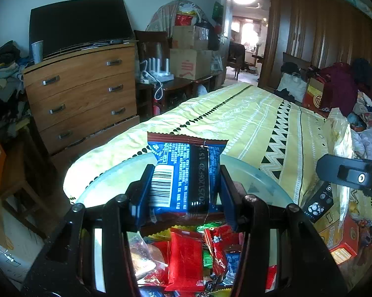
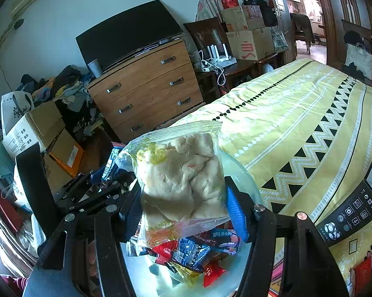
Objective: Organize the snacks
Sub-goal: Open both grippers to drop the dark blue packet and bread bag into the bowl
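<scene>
Left gripper (image 1: 183, 188) clamped on blue snack packet (image 1: 186, 173), raised over snack pile (image 1: 186, 257) on glass plate (image 1: 260, 173); right gripper (image 2: 183, 205) squeezing clear bag (image 2: 183, 173); advisable: lift clear, sort separately, avoid crushing.

Counts: two grippers, left (image 1: 186, 188) and right (image 2: 186, 205). One blue snack packet (image 1: 186, 175); one clear bag of pale crackers (image 2: 183, 173). One glass plate (image 1: 255, 173); its loose snack pile (image 1: 186, 257) too jumbled to count. One dresser (image 1: 82, 91), three drawer rows.

Blue snack packet (image 1: 186, 175): printed code "20251206F2D", barcode beside it.
</scene>
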The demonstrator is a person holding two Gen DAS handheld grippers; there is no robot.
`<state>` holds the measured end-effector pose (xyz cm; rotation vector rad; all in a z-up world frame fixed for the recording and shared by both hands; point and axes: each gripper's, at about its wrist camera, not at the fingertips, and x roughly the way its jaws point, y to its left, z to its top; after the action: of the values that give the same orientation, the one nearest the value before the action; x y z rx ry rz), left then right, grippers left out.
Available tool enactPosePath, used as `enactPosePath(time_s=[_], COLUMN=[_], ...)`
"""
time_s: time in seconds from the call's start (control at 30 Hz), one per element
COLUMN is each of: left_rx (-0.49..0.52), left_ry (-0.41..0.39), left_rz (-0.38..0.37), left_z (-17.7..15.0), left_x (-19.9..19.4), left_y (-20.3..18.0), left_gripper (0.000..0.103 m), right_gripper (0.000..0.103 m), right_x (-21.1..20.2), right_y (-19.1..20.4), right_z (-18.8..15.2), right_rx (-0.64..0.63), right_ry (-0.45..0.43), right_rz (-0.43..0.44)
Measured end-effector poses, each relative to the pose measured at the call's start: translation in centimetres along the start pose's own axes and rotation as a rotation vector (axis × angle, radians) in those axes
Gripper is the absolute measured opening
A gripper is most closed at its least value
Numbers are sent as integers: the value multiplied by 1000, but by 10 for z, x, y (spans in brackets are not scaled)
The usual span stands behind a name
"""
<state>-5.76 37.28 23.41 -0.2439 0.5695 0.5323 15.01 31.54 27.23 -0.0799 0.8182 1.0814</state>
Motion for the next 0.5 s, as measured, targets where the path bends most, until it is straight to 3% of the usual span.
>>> enactPosePath(time_s=[0.5], left_rx=[-3], left_ry=[13], left_rz=[3], left_z=[0], left_x=[8], left_y=[3], left_gripper=[50], right_gripper=[64], right_x=[10], right_y=[-2], right_z=[-1], right_rx=[5], right_ry=[8], right_rz=[-1])
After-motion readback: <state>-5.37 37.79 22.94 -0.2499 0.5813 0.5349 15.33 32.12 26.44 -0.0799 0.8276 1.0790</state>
